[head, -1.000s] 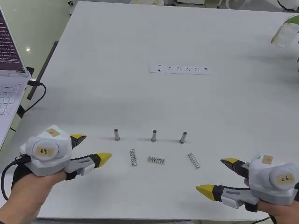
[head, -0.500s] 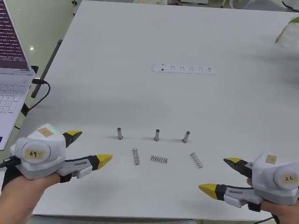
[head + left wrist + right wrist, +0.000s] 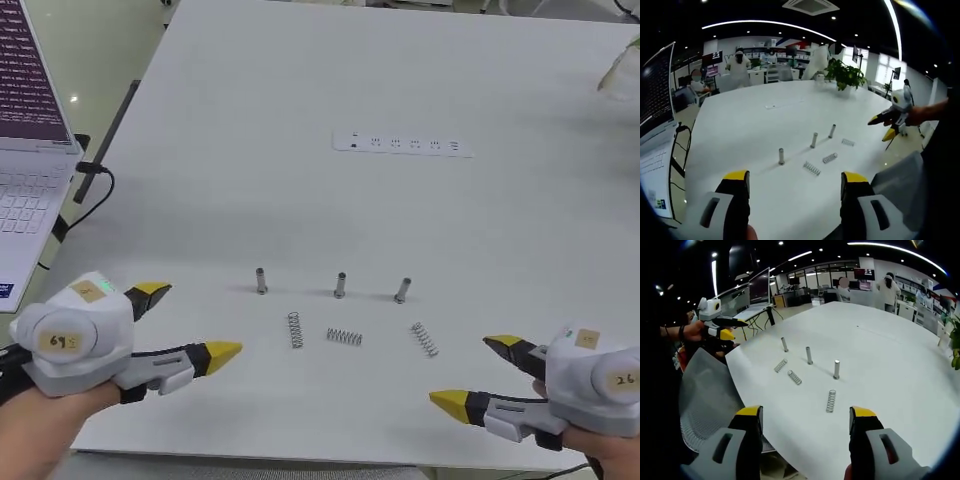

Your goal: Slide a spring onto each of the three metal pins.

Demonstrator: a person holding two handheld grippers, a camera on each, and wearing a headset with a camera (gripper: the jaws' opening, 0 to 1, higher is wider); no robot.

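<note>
Three short metal pins stand upright in a row on the white table: left pin [image 3: 261, 281], middle pin [image 3: 340, 285], right pin [image 3: 403, 290]. Just in front of them lie three loose springs: left spring [image 3: 295, 330], middle spring [image 3: 344, 337], right spring [image 3: 424, 339]. My left gripper [image 3: 186, 320] hovers open at the near left, apart from the springs. My right gripper [image 3: 478, 373] is open at the near right, just off the right spring. The left gripper view shows the pins [image 3: 814, 140] and springs [image 3: 811, 168] ahead of its empty jaws; the right gripper view shows the nearest spring [image 3: 830, 400].
A white power strip [image 3: 402, 144] lies further back on the table [image 3: 300, 90]. An open laptop [image 3: 25, 150] sits off the left edge with a black cable [image 3: 88, 185]. A potted plant [image 3: 844, 76] stands at the far right. The table's near edge runs just below both grippers.
The head camera has shifted, moving the whole scene slightly right and down. Both grippers stay open in about the same places; the left one sits a little lower in the picture.
</note>
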